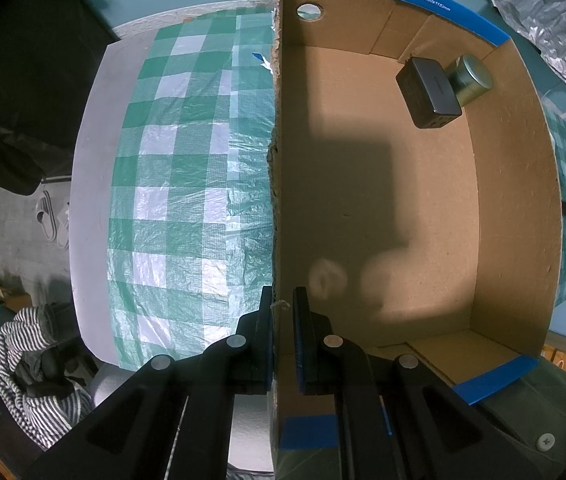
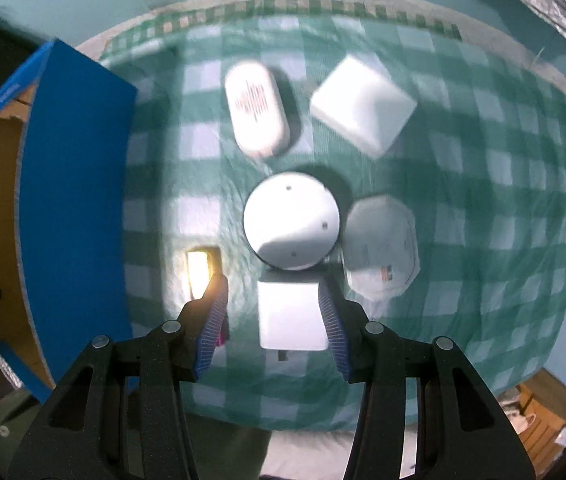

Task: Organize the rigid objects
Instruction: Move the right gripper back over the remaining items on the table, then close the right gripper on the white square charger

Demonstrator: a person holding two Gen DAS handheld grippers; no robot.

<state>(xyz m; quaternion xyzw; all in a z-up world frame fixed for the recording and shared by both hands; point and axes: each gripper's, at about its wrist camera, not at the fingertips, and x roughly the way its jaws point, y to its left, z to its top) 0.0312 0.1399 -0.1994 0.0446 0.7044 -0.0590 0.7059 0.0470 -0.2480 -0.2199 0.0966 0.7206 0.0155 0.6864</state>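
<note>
The left gripper (image 1: 283,300) is clamped on the wall of the box (image 1: 517,184), one finger outside it and one inside, near the blue-taped corner. The right gripper (image 2: 273,300) hangs partly open over the cloth (image 2: 483,200), its jaws astride a white block (image 2: 289,316); the right pad looks to be at the block's edge, the left pad stands off it, and blur keeps me from telling whether either presses.

Just beyond the block, and seeming to touch it, sits a white disc (image 2: 291,220). To the disc's right lies an eight-sided white piece (image 2: 381,248) with a small label. Farther off are a white oval case (image 2: 257,110) with a dark grille pattern and, beside it, a white square pad (image 2: 363,104) turned cornerwise. A small glowing yellow piece (image 2: 199,272) lies just left of the left finger.

Inside the box, in its far right corner, a black case (image 1: 429,88) lies tilted against a metal tin (image 1: 471,76); the rest of the floor is in shadow.

The box stands at the cloth's left in the right view, blue outside, brown inside. A striped garment (image 1: 31,360) lies below the table (image 1: 91,160).
</note>
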